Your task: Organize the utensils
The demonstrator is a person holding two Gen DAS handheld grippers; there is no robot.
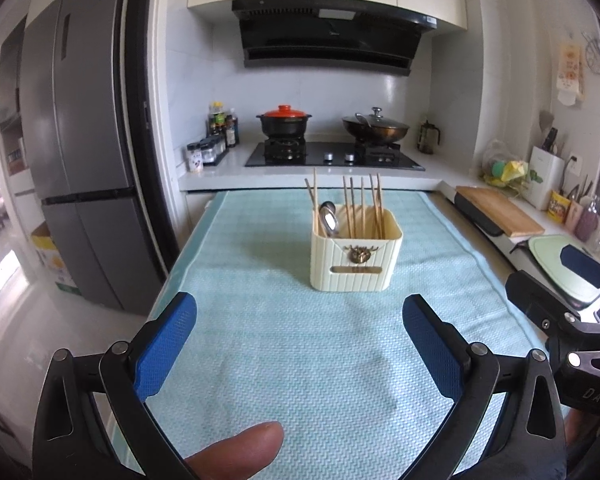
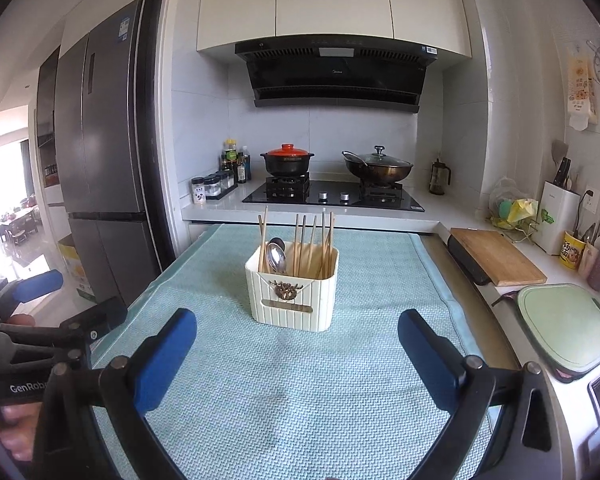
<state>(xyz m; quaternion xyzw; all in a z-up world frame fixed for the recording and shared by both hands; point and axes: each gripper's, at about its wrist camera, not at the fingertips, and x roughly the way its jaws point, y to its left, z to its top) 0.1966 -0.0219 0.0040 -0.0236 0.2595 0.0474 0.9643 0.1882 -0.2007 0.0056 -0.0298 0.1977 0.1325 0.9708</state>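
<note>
A cream ribbed utensil holder (image 1: 356, 258) (image 2: 294, 290) stands upright on the light blue mat (image 1: 284, 344) (image 2: 300, 392). Several wooden chopsticks (image 1: 362, 206) (image 2: 312, 242) and a metal spoon (image 1: 329, 216) (image 2: 277, 257) stand inside it. My left gripper (image 1: 300, 328) is open and empty, held over the mat in front of the holder. My right gripper (image 2: 298, 340) is open and empty, also in front of the holder. The right gripper shows at the right edge of the left wrist view (image 1: 556, 276), and the left gripper at the left edge of the right wrist view (image 2: 60, 300).
Behind the mat is a gas hob (image 1: 334, 154) with a red-lidded black pot (image 1: 284, 120) and a lidded wok (image 1: 376, 126). Seasoning bottles (image 1: 220, 132) stand to its left. A wooden cutting board (image 2: 496, 256) and a green board (image 2: 564, 326) lie on the right counter. A tall fridge (image 1: 76, 160) stands left.
</note>
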